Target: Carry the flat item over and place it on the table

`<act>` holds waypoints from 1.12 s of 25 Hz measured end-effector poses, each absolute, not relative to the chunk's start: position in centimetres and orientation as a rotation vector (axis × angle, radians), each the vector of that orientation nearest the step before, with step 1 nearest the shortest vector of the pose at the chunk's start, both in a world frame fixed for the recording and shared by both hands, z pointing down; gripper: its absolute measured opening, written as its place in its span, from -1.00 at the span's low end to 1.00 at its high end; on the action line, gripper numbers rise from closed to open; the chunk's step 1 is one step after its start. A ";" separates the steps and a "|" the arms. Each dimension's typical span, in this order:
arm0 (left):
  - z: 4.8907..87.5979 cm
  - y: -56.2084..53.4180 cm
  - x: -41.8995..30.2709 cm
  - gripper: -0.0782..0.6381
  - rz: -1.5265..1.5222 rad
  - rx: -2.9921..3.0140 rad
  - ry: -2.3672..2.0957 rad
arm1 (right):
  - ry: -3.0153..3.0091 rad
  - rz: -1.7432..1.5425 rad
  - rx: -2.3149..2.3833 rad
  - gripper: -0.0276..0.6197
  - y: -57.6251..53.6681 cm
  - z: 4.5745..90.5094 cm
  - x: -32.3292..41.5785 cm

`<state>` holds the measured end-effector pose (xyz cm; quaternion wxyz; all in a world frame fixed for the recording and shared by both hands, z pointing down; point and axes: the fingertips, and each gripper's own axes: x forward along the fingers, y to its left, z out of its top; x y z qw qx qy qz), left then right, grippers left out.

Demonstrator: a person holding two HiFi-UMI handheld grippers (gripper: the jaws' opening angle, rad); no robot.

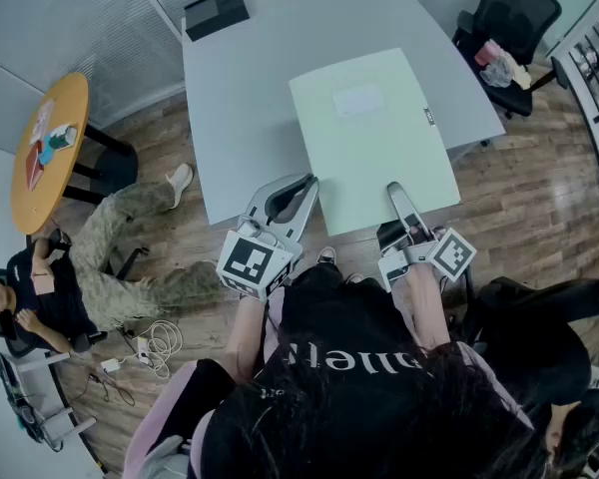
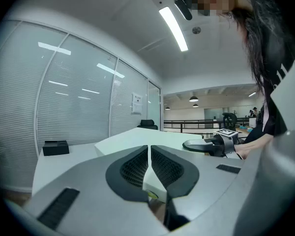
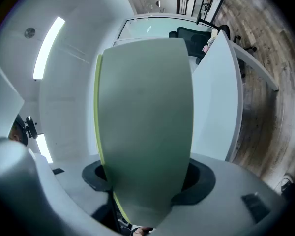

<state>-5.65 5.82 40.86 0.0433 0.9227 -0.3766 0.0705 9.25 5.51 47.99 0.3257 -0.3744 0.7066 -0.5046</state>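
Note:
A pale green flat board (image 1: 374,138) lies over the grey table (image 1: 245,98), its near edge sticking out past the table's front edge. My left gripper (image 1: 304,190) is at the board's near left corner. In the left gripper view the gripper (image 2: 150,154) is shut on that corner of the board (image 2: 155,183), whose pale edge shows between the dark pads. My right gripper (image 1: 392,193) is at the near right edge. In the right gripper view its jaws (image 3: 147,176) stand wide apart, open, with the board (image 3: 145,117) slanting between them and filling the view.
A black box (image 1: 217,11) sits on the table's far left corner. A black chair (image 1: 506,23) with things on it stands at the far right. A round orange table (image 1: 48,148) and a seated person (image 1: 75,267) are to the left, with cables (image 1: 155,347) on the wooden floor.

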 end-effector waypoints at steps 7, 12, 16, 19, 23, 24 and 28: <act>41.3 5.7 -5.7 -0.68 0.218 2.824 -1.139 | 1.813 -1.335 -0.978 0.00 5.4 48.4 9.4; 41.7 4.9 -5.6 -0.68 0.219 2.825 -1.130 | 1.807 -1.343 -0.983 0.00 4.8 48.9 9.5; 41.8 5.1 -5.8 -0.68 0.220 2.833 -1.128 | 1.796 -1.346 -0.980 0.00 5.1 49.1 9.5; 41.8 4.2 -6.5 -0.68 0.213 2.831 -1.125 | 1.799 -1.351 -0.990 0.00 4.2 49.3 9.0; 42.1 1.2 -8.4 -0.68 0.208 2.820 -1.112 | 1.798 -1.365 -1.011 0.00 1.5 49.5 7.2; 42.2 0.9 -8.6 -0.68 0.209 2.821 -1.108 | 1.798 -1.364 -1.013 0.00 1.2 49.5 6.9; 42.6 0.2 -9.5 -0.68 0.210 2.820 -1.094 | 1.798 -1.364 -1.027 0.00 0.9 49.7 6.2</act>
